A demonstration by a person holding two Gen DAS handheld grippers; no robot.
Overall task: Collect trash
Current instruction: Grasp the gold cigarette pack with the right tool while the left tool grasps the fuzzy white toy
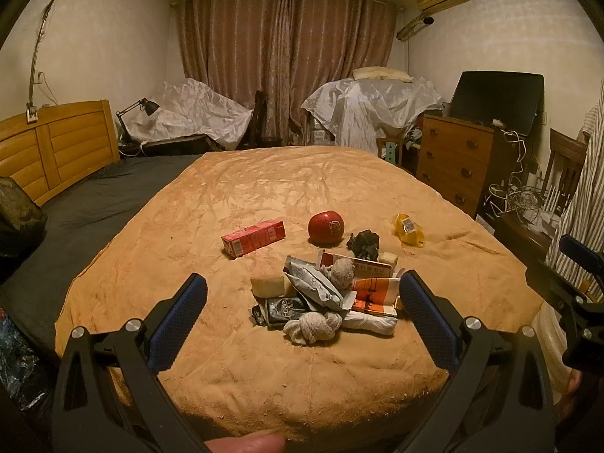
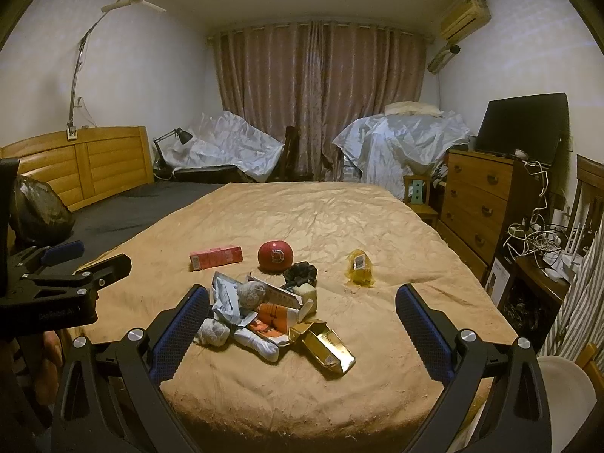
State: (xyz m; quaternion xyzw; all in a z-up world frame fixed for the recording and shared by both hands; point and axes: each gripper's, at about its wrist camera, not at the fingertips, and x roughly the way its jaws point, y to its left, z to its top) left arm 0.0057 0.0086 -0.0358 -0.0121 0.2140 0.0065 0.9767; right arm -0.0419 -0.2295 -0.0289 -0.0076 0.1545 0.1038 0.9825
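From the left wrist view, the left gripper (image 1: 302, 298) hangs spread wide and empty above the near edge of the bed's tan blanket (image 1: 264, 188), framing a heap of crumpled wrappers, tissue wads and torn cartons (image 1: 324, 294). A red carton (image 1: 253, 237) and red ball (image 1: 326, 227) lie farther off.

From the right wrist view, the right gripper (image 2: 302, 302) is likewise spread, nothing held. The gold foil carton (image 2: 327, 347) lies nearest; a good start would be pinching it alone by an edge.

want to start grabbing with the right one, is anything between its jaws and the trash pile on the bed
Nothing visible blocks it. The right gripper is open and empty, facing the heap of crumpled wrappers, cartons and wadded tissue on the tan blanket. Only bare blanket lies before the heap's near edge.
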